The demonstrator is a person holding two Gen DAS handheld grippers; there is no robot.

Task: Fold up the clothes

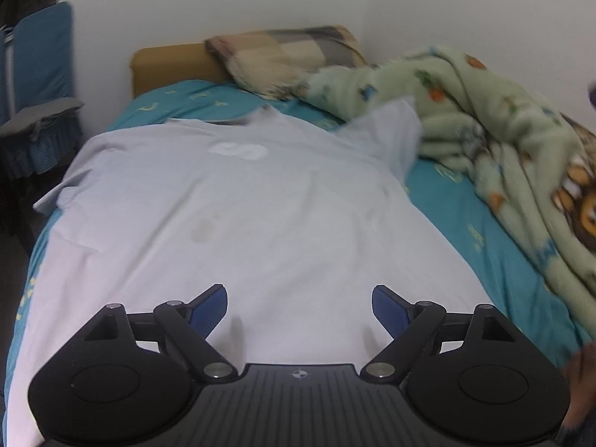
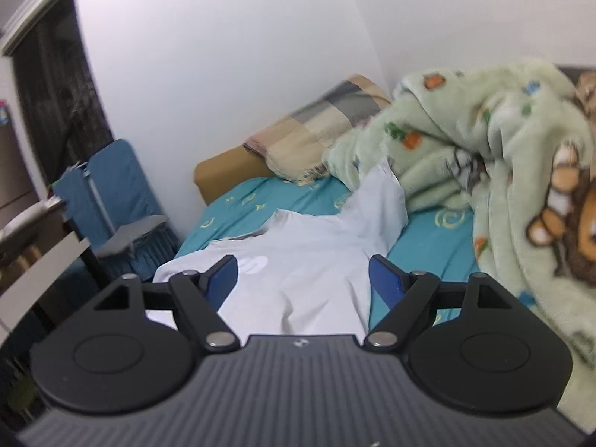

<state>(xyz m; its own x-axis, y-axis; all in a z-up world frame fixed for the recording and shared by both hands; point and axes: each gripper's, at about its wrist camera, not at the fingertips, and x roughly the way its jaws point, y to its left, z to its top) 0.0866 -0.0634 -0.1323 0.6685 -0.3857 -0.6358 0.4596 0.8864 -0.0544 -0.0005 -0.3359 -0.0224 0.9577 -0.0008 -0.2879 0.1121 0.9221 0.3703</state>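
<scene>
A pale blue T-shirt (image 1: pixel 231 201) with a white chest logo (image 1: pixel 238 151) lies spread flat on the bed, collar toward the headboard. Its right sleeve (image 1: pixel 395 130) rests up against the green blanket. My left gripper (image 1: pixel 300 307) hovers open over the shirt's lower part with nothing between its blue pads. In the right wrist view the same T-shirt (image 2: pixel 298 260) lies ahead, its sleeve (image 2: pixel 380 197) pointing toward the blanket. My right gripper (image 2: pixel 302 279) is open above the shirt's right side, holding nothing.
A teal bedsheet (image 1: pixel 458 201) covers the bed. A bunched green fleece blanket (image 1: pixel 503 141) fills the right side. A checked pillow (image 1: pixel 287 56) leans on the brown headboard (image 1: pixel 167 63). A blue folding chair (image 2: pixel 111 186) and a table (image 2: pixel 41 260) stand left of the bed.
</scene>
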